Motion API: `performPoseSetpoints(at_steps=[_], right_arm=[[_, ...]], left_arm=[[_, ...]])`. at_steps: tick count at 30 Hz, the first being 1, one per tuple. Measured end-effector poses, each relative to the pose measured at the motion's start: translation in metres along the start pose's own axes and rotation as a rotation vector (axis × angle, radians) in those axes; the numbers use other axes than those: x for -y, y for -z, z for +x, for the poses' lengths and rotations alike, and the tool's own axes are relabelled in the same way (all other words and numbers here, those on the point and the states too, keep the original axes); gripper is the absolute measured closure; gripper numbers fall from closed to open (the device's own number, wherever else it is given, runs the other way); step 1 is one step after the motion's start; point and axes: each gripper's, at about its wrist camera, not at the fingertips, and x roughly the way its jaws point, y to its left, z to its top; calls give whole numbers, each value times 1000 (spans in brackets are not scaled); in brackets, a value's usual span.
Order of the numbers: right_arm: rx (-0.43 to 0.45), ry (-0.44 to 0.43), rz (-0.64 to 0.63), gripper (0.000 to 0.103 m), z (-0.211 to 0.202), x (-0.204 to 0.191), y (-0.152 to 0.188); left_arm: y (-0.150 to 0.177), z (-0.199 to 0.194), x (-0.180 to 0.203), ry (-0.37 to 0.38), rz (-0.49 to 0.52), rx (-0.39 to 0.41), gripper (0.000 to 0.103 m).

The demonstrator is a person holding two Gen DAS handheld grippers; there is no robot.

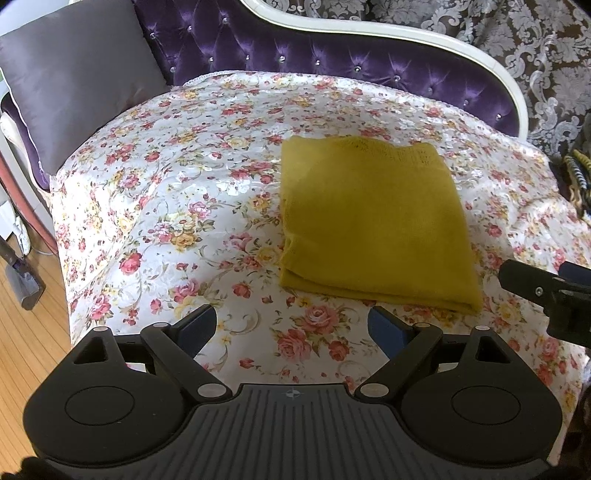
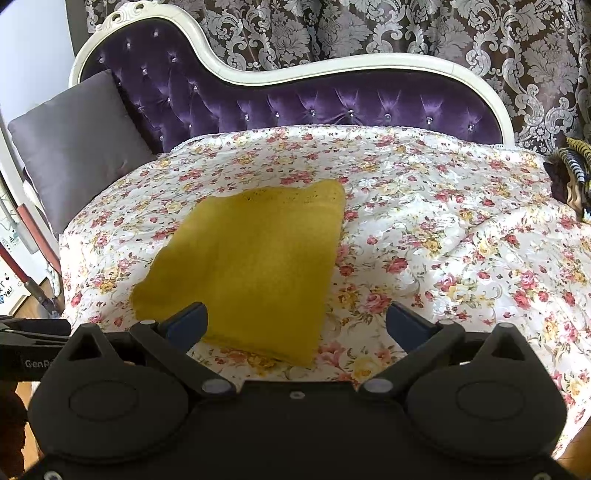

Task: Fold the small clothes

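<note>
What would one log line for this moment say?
yellow cloth: folded, on floral cover | left hand-held gripper: open, empty | right hand-held gripper: open, empty

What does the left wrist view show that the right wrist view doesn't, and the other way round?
Only the left wrist view shows the open left claw, over bare floral cover, and the wooden floor at left. Only the right wrist view shows the open right claw, above the garment's near edge, and the chaise's carved scroll top. Both show the folded yellow garment lying flat on the floral cover, the grey cushion, and the purple tufted backrest.
</note>
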Motion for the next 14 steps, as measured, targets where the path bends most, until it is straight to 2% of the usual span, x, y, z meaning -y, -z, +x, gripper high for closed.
performPoseSetpoints(at_steps=[14], right_arm=[[-22, -3, -14, 1, 8, -1, -5]], left_arm=[[-3, 0, -1, -19, 12, 8, 13]])
